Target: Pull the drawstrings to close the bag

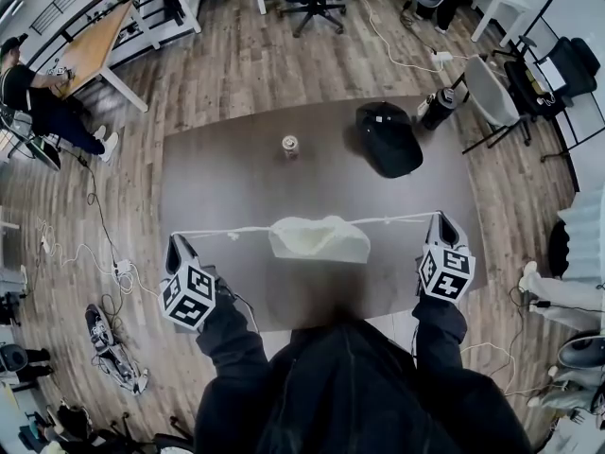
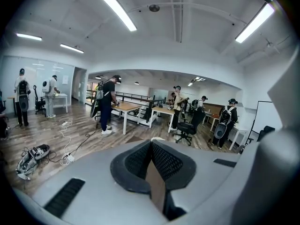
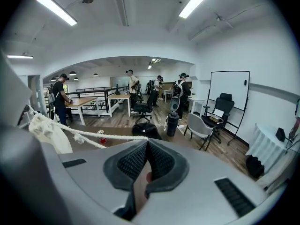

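A white drawstring bag (image 1: pixel 319 238) lies bunched in the middle of the grey table (image 1: pixel 236 178). Its white drawstrings (image 1: pixel 227 231) stretch taut and level to both sides. My left gripper (image 1: pixel 178 242) is shut on the left cord's end at the table's left edge. My right gripper (image 1: pixel 440 219) is shut on the right cord's end at the table's right side. In the right gripper view the drawstring (image 3: pixel 101 137) runs from the closed jaws (image 3: pixel 146 142) leftward to the bag (image 3: pixel 47 130). In the left gripper view the jaws (image 2: pixel 151 142) are pressed together, with only a speck of white cord at their tip.
A black cap (image 1: pixel 388 138), a small can (image 1: pixel 290 146) and a black bottle (image 1: pixel 440 109) stand at the table's far side. A grey chair (image 1: pixel 492 93) is beyond the right corner. Cables and shoes (image 1: pixel 109 343) lie on the floor at left.
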Tool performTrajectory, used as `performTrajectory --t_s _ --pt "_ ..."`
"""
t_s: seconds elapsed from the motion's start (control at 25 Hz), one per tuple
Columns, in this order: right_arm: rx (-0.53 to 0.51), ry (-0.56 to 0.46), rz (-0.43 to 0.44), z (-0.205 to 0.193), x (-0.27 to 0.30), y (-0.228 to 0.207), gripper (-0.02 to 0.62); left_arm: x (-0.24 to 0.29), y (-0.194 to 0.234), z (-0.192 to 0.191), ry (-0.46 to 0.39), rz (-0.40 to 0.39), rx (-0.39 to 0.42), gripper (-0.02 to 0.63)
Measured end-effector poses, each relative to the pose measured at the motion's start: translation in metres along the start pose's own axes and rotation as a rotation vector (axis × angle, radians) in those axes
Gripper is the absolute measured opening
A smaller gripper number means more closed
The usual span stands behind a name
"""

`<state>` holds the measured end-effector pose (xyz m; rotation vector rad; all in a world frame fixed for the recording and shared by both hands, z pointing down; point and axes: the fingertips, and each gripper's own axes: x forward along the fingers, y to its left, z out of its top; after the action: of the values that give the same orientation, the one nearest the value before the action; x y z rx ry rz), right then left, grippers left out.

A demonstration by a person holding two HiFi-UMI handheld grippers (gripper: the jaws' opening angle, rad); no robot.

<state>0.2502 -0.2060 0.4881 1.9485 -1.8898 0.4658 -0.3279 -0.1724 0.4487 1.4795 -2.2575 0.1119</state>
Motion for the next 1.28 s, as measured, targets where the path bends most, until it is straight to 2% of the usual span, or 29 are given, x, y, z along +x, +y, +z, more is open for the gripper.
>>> performTrajectory --t_s 0.16,0.4,1.12,1.28 --pt "0.024 0.020 -0.029 -0.011 -0.003 -0.017 0.021 -0.004 0.015 -0.005 0.007 0.034 -0.009 0.034" --pt "0.008 0.052 -0.047 -0.028 -0.007 -0.027 0.021 -0.009 0.034 -0.012 0.021 0.080 -0.018 0.034" --pt "0.044 0.143 -0.138 -0.067 -0.003 -0.068 0.021 -0.006 0.061 -0.045 0.090 0.159 -0.025 0.034" --pt "0.034 0.174 -0.135 -0.078 0.001 -0.067 0.021 0.002 0.057 -0.060 0.134 0.128 -0.008 0.034"
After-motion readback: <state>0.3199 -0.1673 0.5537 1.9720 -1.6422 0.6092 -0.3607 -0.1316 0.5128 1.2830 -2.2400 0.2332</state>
